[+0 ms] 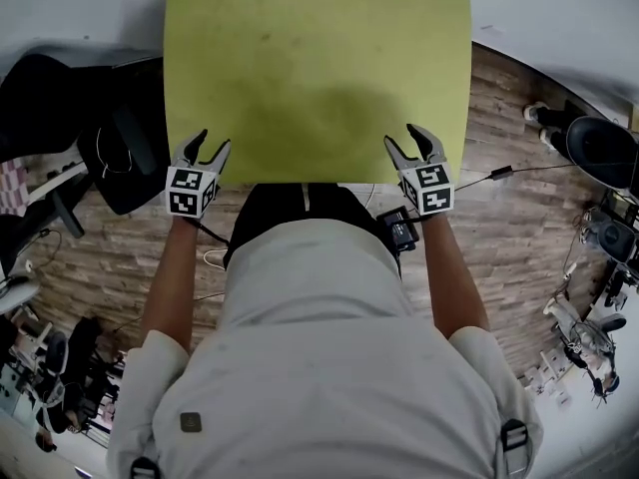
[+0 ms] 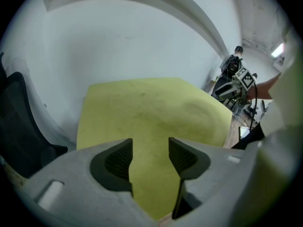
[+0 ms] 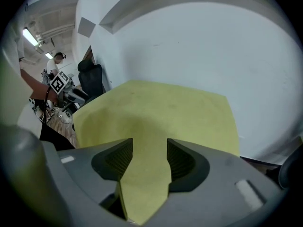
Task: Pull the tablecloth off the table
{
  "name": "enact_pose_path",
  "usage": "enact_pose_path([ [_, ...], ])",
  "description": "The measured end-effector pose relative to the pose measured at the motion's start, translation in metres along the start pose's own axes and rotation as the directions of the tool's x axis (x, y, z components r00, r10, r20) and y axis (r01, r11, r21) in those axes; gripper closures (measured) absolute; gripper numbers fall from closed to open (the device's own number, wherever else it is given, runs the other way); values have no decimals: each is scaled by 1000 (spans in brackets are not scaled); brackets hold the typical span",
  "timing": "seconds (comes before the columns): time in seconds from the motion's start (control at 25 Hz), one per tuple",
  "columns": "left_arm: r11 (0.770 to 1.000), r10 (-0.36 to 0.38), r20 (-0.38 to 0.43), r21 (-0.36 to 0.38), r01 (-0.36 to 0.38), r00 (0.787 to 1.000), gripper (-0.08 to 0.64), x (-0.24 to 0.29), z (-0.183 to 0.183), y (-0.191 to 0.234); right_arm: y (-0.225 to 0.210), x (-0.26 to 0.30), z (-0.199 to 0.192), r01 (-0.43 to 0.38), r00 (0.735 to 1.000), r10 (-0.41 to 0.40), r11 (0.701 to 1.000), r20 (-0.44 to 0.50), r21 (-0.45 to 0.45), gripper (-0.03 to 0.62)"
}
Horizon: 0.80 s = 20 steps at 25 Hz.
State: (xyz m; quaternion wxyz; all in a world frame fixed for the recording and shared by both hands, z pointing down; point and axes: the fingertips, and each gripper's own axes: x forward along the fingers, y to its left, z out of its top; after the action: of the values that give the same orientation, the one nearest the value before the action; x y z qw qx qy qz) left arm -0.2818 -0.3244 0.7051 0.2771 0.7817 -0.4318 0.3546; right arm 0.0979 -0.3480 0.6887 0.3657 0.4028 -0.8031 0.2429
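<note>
Jaws wide on left hand-held gripper (image 1: pixel 213 140); same on right hand-held gripper (image 1: pixel 401 135) — over tablecloth (image 1: pixel 319 68) edge.

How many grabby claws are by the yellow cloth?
2. The left gripper is at the tablecloth's near-left edge, the right gripper at its near-right edge; none seem hidden.

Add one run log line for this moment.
yellow-green tablecloth: spread flat, not yet pulled | left gripper: open, at near edge | right gripper: open, at near edge
</note>
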Motion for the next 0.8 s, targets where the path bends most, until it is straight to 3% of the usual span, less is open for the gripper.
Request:
enact_pose_path([
  [0.8, 1000, 13, -145, 8, -12, 989, 290, 52, -33, 3, -17, 43, -64, 49, 979, -45, 999, -200, 17, 316],
])
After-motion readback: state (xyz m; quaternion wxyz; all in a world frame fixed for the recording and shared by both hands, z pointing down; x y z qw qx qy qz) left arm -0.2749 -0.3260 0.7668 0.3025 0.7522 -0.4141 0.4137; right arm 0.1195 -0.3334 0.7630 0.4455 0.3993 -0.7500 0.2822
